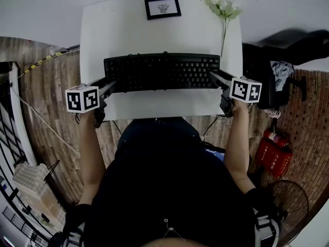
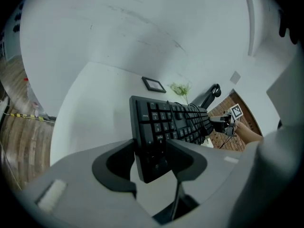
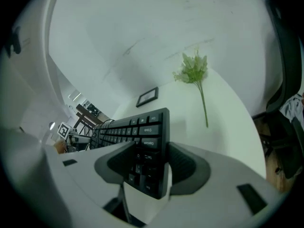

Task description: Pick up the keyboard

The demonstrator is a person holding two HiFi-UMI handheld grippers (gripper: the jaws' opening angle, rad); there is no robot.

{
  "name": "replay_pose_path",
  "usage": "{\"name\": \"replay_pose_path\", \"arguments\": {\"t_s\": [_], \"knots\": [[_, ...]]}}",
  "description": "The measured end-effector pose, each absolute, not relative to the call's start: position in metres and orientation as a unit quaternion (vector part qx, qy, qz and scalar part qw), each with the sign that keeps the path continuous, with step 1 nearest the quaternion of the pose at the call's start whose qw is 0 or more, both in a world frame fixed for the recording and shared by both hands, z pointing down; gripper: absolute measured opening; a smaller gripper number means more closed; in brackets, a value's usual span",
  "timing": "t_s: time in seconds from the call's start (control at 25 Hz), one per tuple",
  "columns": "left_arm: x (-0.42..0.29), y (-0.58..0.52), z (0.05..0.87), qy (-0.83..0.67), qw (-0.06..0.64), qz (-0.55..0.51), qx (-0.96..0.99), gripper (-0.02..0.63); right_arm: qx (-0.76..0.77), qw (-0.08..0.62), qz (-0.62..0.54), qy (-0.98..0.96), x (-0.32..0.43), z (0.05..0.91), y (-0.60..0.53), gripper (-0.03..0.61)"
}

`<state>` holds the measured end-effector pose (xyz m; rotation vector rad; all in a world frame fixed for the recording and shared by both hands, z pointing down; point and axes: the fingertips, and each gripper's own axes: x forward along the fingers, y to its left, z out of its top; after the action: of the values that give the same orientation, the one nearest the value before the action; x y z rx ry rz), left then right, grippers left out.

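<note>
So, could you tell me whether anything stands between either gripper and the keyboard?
Nothing visible does. The left gripper is closed on the left end of the keyboard, and the right gripper on its right end. The flower sprig and picture frame lie farther back on the table, not between them.

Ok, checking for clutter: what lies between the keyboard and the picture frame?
Nothing; only bare white table separates the keyboard from the picture frame, seen best in the head view.
</note>
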<state>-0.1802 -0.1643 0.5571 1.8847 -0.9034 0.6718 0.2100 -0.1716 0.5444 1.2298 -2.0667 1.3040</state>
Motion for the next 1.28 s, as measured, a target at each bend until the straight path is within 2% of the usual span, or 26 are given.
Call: {"name": "replay_pose_path", "arguments": {"t_s": [0.28,0.84,1.28], "knots": [[-0.187,-0.186,0.51,-0.402,0.395,0.235,0.792,0.209,0.461,0.186,0.366,-0.786,0.199,0.477,-0.202,0.224],[-0.195,-0.214,0.39,-0.471,0.17,0.133,0.855,0.207,0.501,0.091,0.195,-0.838,0.192,0.372,-0.218,0.224],[-0.193,-0.209,0.331,-0.5,0.041,0.068,0.862,0.206,0.518,0.044,0.069,-0.851,0.194,0.309,-0.207,0.224]]}}
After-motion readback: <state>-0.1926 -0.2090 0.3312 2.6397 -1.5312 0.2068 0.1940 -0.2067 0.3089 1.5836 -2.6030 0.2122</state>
